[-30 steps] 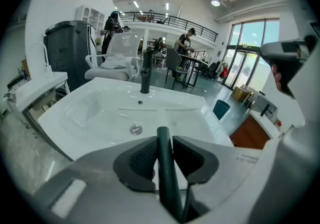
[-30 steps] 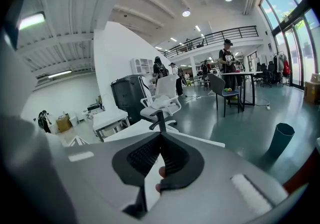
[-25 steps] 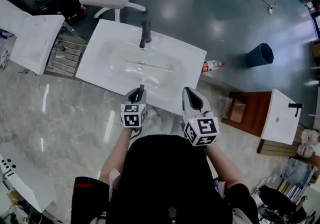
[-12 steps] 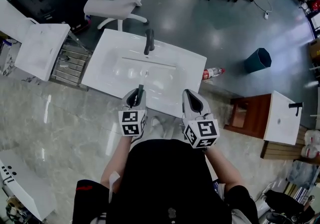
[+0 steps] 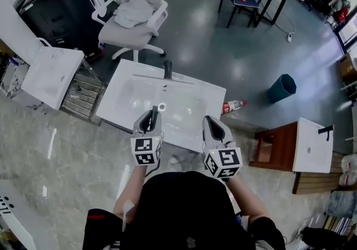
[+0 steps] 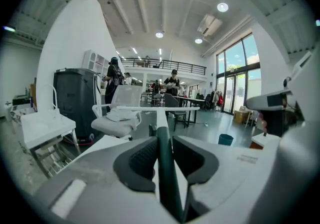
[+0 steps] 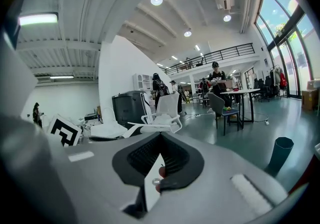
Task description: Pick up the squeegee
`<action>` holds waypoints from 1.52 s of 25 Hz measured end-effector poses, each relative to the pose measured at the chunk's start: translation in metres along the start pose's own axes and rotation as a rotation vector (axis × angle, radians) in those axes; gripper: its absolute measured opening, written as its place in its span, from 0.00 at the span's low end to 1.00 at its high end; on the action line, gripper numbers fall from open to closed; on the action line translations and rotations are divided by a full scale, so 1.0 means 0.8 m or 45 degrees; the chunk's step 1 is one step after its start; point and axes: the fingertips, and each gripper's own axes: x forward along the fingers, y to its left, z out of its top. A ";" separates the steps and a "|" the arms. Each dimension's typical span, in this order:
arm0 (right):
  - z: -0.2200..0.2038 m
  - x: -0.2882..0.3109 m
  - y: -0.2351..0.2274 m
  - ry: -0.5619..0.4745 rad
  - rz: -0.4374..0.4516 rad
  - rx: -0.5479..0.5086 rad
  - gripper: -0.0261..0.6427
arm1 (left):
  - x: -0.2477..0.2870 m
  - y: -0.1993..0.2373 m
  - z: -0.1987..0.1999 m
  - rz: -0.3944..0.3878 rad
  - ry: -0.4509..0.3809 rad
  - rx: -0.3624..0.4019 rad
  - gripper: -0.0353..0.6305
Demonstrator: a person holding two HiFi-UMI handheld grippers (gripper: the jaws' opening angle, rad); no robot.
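While the left gripper is clamping the squeegee, the person should be holding it level, right gripper closed and empty.

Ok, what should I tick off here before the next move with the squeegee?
1. Left tool shut on the dark-handled, white-bladed squeegee: ok.
2. Handle centred between its pads: ok.
3. Blade lifted off the white rectangular basin: ok, judging by the left gripper view.
4. Blade clear of the black faucet: cannot tell.
5. Right tool empty, jaws together: ok.
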 end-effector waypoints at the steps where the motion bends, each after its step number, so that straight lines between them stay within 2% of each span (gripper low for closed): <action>1: 0.007 0.000 0.000 -0.014 -0.004 -0.002 0.04 | -0.001 0.002 0.009 0.004 -0.019 0.005 0.21; 15: 0.096 -0.005 -0.001 -0.205 -0.006 -0.068 0.04 | -0.018 -0.009 0.134 -0.011 -0.291 0.086 0.21; 24: 0.128 -0.005 -0.001 -0.295 0.018 -0.075 0.04 | -0.020 -0.019 0.163 -0.012 -0.364 0.124 0.21; 38: 0.126 -0.018 -0.008 -0.305 0.004 -0.073 0.04 | -0.016 -0.042 0.155 -0.054 -0.361 0.132 0.21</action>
